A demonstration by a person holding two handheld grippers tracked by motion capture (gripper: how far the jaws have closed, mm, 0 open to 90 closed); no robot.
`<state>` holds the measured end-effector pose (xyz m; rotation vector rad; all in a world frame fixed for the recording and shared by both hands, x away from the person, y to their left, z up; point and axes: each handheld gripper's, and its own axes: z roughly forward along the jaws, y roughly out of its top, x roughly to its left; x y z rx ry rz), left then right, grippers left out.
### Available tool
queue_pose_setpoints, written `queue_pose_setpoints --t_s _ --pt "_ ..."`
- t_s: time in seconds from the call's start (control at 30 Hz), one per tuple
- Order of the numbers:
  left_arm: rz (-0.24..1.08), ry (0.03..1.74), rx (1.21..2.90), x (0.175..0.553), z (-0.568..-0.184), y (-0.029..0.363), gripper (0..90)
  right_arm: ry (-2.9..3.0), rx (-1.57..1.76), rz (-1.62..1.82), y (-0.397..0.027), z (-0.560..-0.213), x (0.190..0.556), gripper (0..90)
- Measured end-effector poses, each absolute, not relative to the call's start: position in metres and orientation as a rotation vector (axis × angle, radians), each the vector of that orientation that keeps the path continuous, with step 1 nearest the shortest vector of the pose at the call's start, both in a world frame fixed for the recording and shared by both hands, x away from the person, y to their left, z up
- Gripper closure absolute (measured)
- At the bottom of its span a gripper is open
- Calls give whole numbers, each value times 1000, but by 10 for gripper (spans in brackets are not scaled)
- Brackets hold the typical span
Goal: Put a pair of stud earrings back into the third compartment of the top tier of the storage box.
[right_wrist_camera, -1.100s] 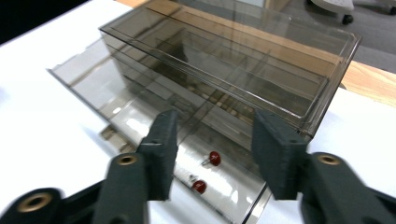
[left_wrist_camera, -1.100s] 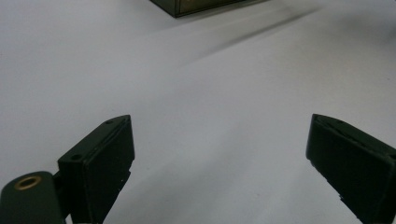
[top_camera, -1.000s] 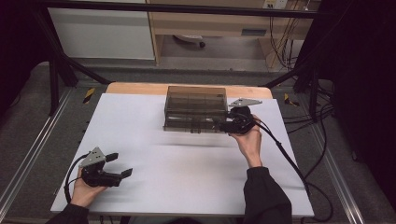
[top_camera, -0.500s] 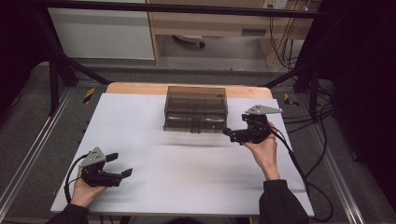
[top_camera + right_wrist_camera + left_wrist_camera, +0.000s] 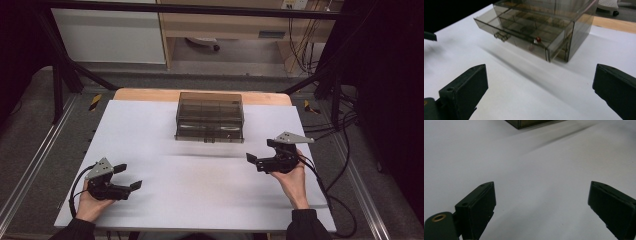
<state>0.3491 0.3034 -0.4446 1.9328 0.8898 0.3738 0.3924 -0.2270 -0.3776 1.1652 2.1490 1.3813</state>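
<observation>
1. White table (image 5: 200, 195) carries everything.
2. Smoky clear drawer box (image 5: 210, 116) stands at the table's far middle, its lower drawer (image 5: 514, 31) pulled slightly out; a small red thing (image 5: 538, 39) sits inside near the front.
3. Right gripper (image 5: 261, 151) rests right of and nearer than the box, well apart, jaws just opened wide, empty.
4. Left gripper (image 5: 127, 176) rests at the near left, jaws wide, empty.

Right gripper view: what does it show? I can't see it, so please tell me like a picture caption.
A smoky see-through drawer box sits on a white table, its lower drawer pulled slightly out, with a small red thing inside. The right tongs stand wide open in front, holding nothing.
</observation>
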Motion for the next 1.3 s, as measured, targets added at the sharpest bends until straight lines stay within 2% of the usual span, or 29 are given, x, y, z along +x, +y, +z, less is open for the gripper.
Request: queue_pose_setpoints --t_s 0.6,1.3 --pt "373 889 1943 349 -445 302 78 2197 1174 1348 -261 -430 366 4" --pt "379 879 1951 349 -444 301 78 2233 1182 1360 -284 -452 354 3"
